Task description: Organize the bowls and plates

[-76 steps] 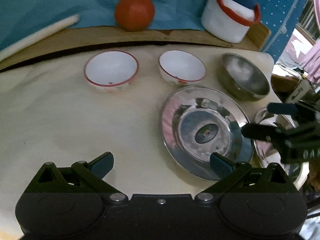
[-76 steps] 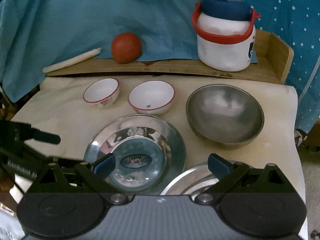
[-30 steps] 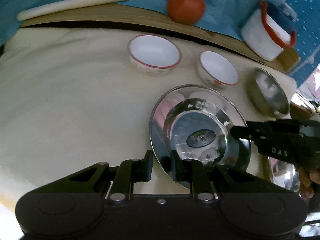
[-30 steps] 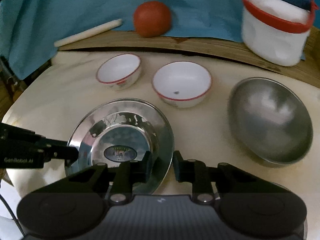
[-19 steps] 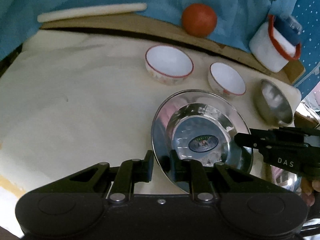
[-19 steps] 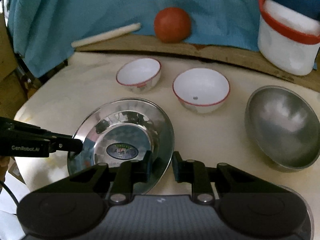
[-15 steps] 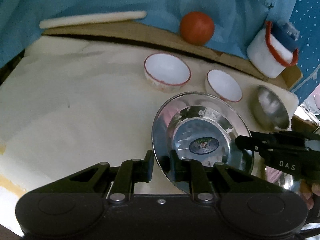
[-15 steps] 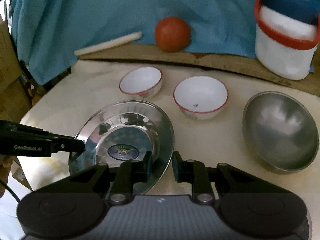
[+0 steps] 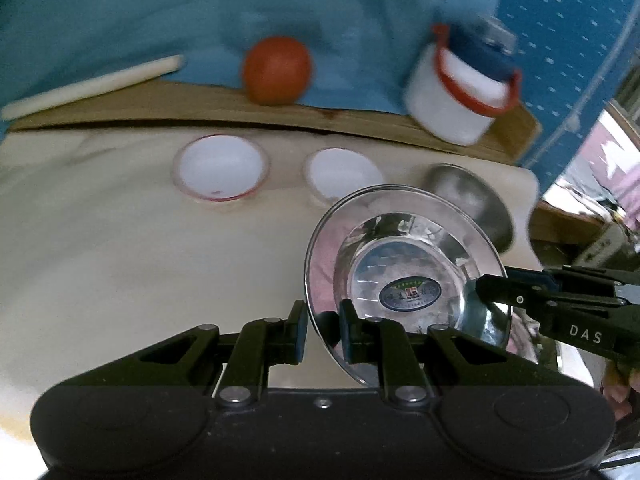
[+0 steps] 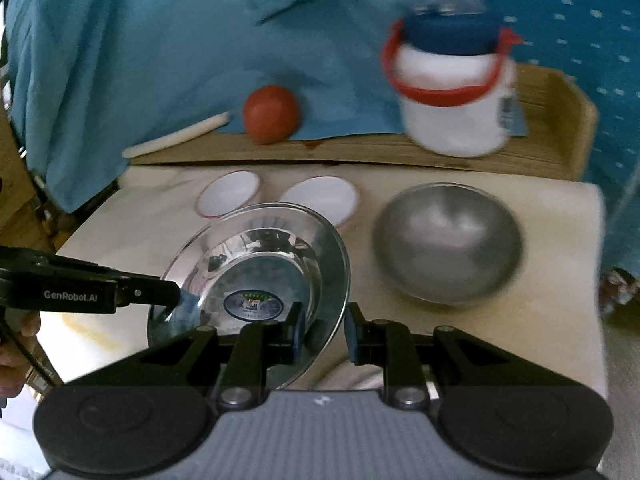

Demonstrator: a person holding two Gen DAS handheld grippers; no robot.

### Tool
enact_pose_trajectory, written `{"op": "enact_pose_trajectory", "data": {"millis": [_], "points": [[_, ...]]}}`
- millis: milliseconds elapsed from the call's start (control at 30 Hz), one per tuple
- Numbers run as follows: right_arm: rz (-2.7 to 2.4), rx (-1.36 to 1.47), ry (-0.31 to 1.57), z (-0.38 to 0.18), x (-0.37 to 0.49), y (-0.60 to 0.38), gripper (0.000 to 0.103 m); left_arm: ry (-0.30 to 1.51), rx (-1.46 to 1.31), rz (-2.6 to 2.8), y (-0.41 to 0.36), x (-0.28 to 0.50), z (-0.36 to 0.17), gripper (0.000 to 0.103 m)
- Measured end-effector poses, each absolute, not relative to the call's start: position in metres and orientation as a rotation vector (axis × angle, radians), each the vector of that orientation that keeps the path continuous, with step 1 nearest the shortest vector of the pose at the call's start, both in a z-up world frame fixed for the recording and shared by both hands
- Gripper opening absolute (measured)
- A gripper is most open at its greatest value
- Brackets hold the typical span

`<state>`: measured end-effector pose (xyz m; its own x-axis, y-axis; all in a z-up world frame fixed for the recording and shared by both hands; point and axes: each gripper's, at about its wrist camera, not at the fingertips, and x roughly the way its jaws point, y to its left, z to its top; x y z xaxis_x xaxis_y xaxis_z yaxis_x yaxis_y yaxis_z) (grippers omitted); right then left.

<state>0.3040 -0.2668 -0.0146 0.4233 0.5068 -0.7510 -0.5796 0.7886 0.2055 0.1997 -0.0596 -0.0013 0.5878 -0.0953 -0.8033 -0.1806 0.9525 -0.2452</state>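
Grippers are working as a pair here: the left gripper [image 9: 323, 334] and the right gripper [image 10: 325, 334] are each clamping an opposite edge of the steel plate [image 9: 404, 276], jaws nearly closed on the thin rim. Sharing the load looks deliberate, since a wide, slick plate pinched at one edge alone would likely swing or slip. The plate is hanging tilted above the cream-covered table [image 9: 120, 248], clear of the cloth, in front of the two red-rimmed white bowls [image 10: 228, 194] and beside the steel bowl [image 10: 448, 244], all three sitting in a row along the back. A second steel plate [image 9: 558, 354] is lying at the table's right edge, probably the stacking spot, though that is only a judgement.
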Motion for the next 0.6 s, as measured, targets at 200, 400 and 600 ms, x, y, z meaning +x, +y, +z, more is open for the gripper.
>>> {"op": "enact_pose_trajectory", "data": {"millis": [200, 400, 600], "points": [[0.609, -0.066, 0.904, -0.006, 0.303, -0.310, 0.024, 0.950, -0.282, -0.032, -0.095, 0.216, -0.001, 0.018], [0.559, -0.049, 0.918, -0.004, 0.301, -0.343, 0.024, 0.973, -0.254, -0.093, -0.122, 0.224, -0.004, 0.018], [0.546, -0.054, 0.942, -0.009, 0.297, -0.361, 0.024, 1.011, -0.218, -0.121, -0.140, 0.228, -0.008, 0.019]]}}
